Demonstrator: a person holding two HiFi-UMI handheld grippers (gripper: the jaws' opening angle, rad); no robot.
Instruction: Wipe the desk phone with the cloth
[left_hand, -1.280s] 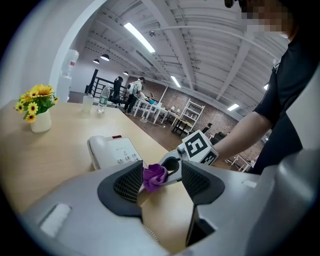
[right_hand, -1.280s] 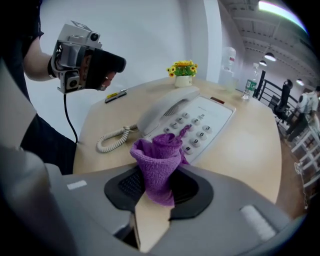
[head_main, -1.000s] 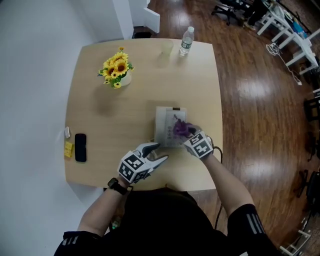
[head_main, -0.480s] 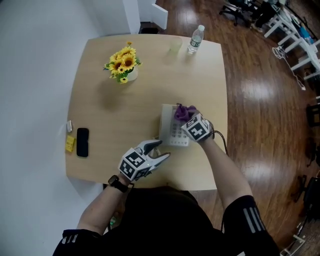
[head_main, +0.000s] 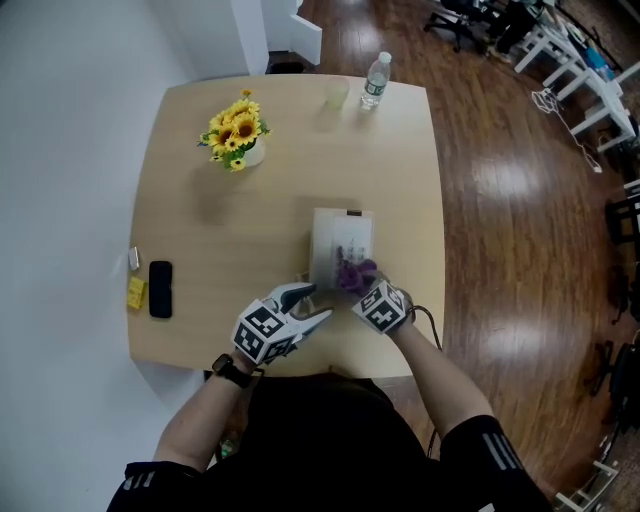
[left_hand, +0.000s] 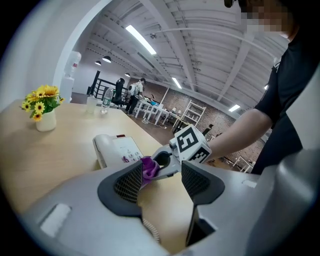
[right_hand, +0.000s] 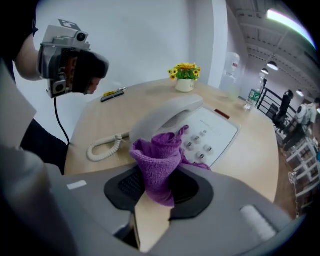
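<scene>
I log the cloth (right_hand: 159, 160) as a coarse purple knit, matt and nubbly, lying against the desk phone (right_hand: 200, 122), which is smooth pale plastic with a faint sheen and a ribbed plastic coiled cord (right_hand: 102, 147). The left gripper (left_hand: 162, 172) shows matt grey plastic shells with black, finely gridded pads (left_hand: 127, 182). The table (head_main: 200, 250) reads as pale matt wood-grain, and the floor (head_main: 510, 230) as dark plank wood, glossy with reflections.

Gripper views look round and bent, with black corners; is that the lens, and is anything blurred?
Yes, the lens. Left gripper view: fisheye bows the long ceiling light strips, corners black. Right gripper view: same round rim; the purple knitted cloth is sharp, the nearest foreground soft. Head view: even light, glare on the dark wooden floor.
</scene>
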